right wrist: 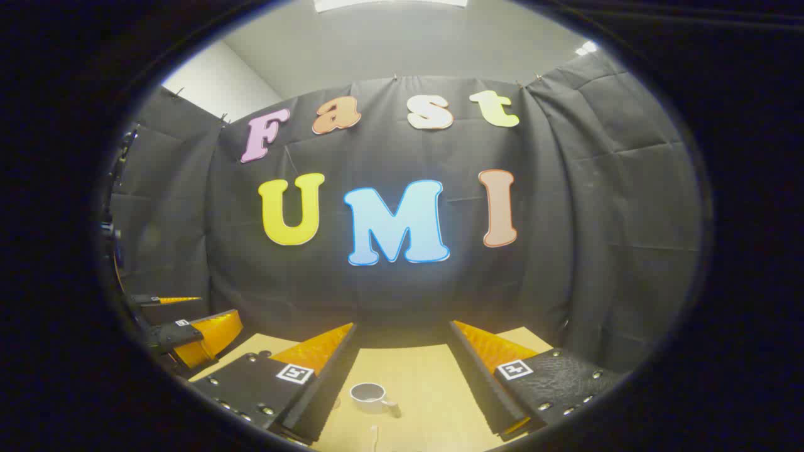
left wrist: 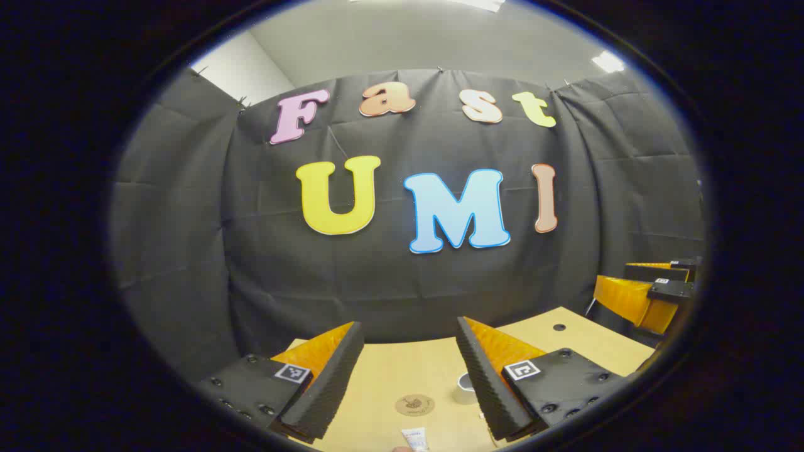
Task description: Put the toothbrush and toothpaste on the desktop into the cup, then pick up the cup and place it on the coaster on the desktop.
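Both grippers hang above the desk (right wrist: pixel 433 376), fingers spread wide, holding nothing: left gripper (left wrist: pixel 409 351), right gripper (right wrist: pixel 402 355). Below stands the cup (right wrist: pixel 369 394), upright, handle toward us. The coaster (left wrist: pixel 414 405) lies flat beside it; nearer us, the toothpaste (left wrist: pixel 415 438) runs lengthwise away.

Ribbed fingers (left wrist: pixel 487 376) on black screwed plates with square markers

black cloth wall (left wrist: pixel 402 276) hangs behind a pale wooden tabletop (left wrist: pixel 402 370); white ceiling (right wrist: pixel 402 44) with lit panels (left wrist: pixel 608 61).
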Available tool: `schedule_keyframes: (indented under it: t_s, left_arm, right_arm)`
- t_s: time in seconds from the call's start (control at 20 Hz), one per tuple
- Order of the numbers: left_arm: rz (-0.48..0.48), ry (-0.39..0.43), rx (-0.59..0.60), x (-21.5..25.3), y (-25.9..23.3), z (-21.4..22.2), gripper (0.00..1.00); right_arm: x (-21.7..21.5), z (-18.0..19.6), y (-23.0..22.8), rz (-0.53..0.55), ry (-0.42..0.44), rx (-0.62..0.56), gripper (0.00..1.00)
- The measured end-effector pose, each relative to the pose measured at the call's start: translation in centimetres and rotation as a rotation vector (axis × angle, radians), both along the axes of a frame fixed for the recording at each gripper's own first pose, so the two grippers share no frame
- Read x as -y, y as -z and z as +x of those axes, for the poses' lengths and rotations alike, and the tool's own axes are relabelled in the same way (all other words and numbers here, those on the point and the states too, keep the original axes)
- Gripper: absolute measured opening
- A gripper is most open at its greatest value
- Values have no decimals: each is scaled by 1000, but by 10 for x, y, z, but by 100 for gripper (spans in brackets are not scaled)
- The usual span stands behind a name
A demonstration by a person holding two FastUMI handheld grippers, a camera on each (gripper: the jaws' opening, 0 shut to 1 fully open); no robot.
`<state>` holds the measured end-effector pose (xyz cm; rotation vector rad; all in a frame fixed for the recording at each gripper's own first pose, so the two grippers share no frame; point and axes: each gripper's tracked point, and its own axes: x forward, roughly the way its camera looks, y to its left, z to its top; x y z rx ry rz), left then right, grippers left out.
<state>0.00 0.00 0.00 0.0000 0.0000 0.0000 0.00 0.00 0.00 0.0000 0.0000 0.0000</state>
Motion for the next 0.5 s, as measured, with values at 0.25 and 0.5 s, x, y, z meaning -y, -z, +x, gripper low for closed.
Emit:
schedule_keyframes:
  t_s: [0.25, 0.5]
  left_arm:
    - [-13, 21, -35, 5, 11, 13, 96]
    - [-41, 9, -98, 1, 32, 18, 96]
  right_arm:
    - [-3, 8, 13, -31, -4, -49, 87]
    - [-8, 13, 32, -43, -18, -115, 90]
